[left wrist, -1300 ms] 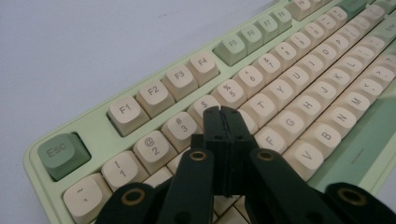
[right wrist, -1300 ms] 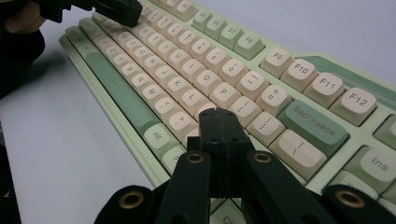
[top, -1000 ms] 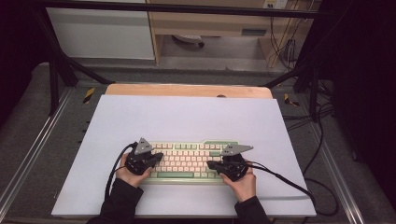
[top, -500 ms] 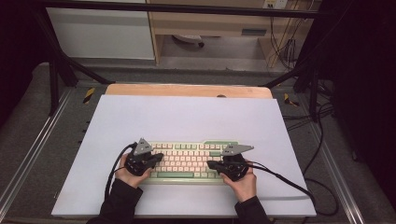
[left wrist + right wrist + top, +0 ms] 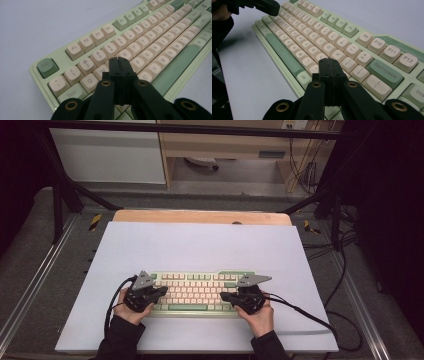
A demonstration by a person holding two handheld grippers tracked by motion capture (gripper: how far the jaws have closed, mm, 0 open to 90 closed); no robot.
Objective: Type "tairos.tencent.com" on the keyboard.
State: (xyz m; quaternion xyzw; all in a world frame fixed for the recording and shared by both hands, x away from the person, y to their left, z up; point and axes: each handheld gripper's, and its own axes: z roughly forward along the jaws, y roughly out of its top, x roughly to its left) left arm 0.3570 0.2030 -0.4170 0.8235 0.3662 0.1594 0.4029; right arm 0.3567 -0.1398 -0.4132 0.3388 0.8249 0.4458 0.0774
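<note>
A pale green keyboard (image 5: 195, 292) with cream keys lies on the white mat (image 5: 200, 245), close to the near edge. My left gripper (image 5: 162, 290) is held over its left end, jaws shut with nothing between them. In the left gripper view the shut tips (image 5: 119, 60) hover above the W and E keys of the keyboard (image 5: 150, 37). My right gripper (image 5: 223, 296) is over the right end and is also shut and empty. Its tips (image 5: 328, 60) sit just over the keys below P on the keyboard (image 5: 312, 32). The left gripper (image 5: 265, 5) shows at that view's top left.
The mat covers a wooden table (image 5: 200, 216) whose far edge shows. A black cable (image 5: 305, 315) trails from the right gripper over the mat's right side, and another loops left of the left hand (image 5: 109, 310). Metal rails flank the table; cabinets stand behind.
My left gripper has shifted a little to the left over the keyboard's left end. The right gripper has stayed where it was.
</note>
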